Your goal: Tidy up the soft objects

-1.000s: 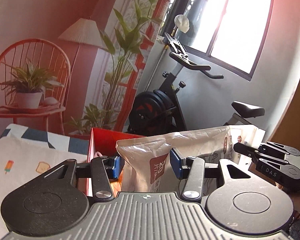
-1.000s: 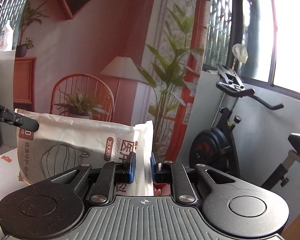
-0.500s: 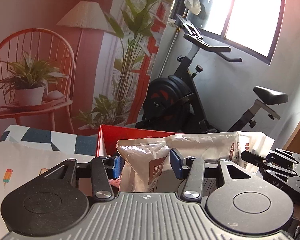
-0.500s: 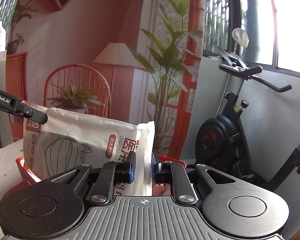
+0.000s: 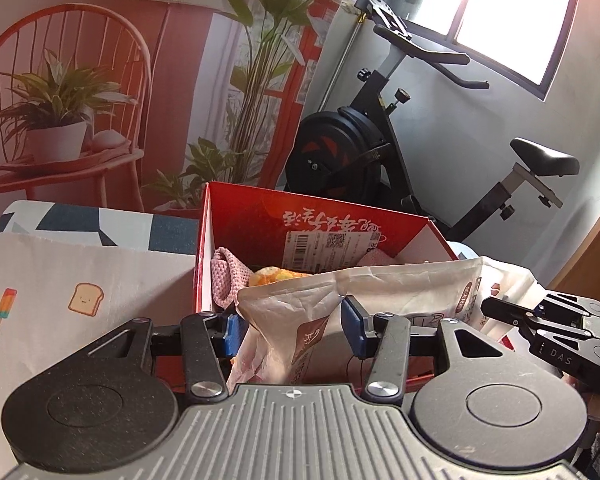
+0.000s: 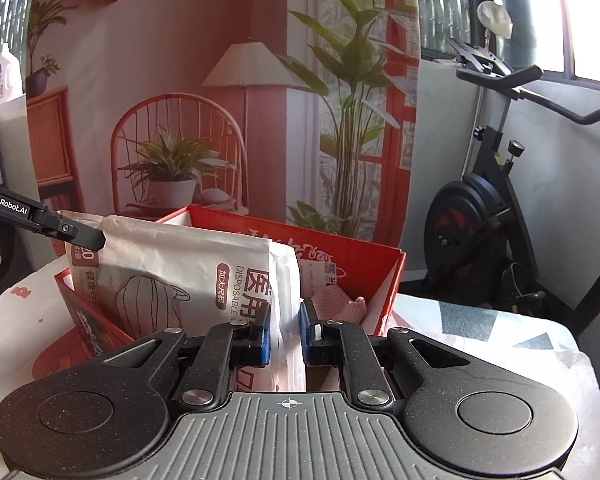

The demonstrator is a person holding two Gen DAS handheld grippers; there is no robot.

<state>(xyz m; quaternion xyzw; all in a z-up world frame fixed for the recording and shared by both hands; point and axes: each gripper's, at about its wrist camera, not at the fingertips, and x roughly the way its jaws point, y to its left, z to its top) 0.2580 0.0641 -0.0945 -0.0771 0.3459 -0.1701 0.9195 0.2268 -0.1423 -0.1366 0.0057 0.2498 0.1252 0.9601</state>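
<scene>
Bag: white plastic bag (image 5: 380, 292) of disposable masks, held in the air by both ends, partly above and partly inside the red box (image 5: 312, 220) on the table.
Left tongs: the left gripper (image 5: 290, 330) is clamped on one bunched end of the bag, its blue pads pressing the plastic from both sides.
Right tongs: the right gripper (image 6: 284, 330) is closed almost fully on the thin flat edge at the other end of the bag.
Long axis: it runs from one gripper to the other, about level, along the near wall of the box; the printed face stands upright.
Box content: a pink knitted cloth (image 5: 228, 276) and a yellow-orange soft thing (image 5: 276, 274) already lie inside.
Risk one: the bag looks about as long as the box, so an end could catch on a wall and stay propped on the rim.
Risk two: the right grip is only on thin film, which I judge could slip out.
Risk three: pushing down could crush the soft things below or shift the light box.
</scene>
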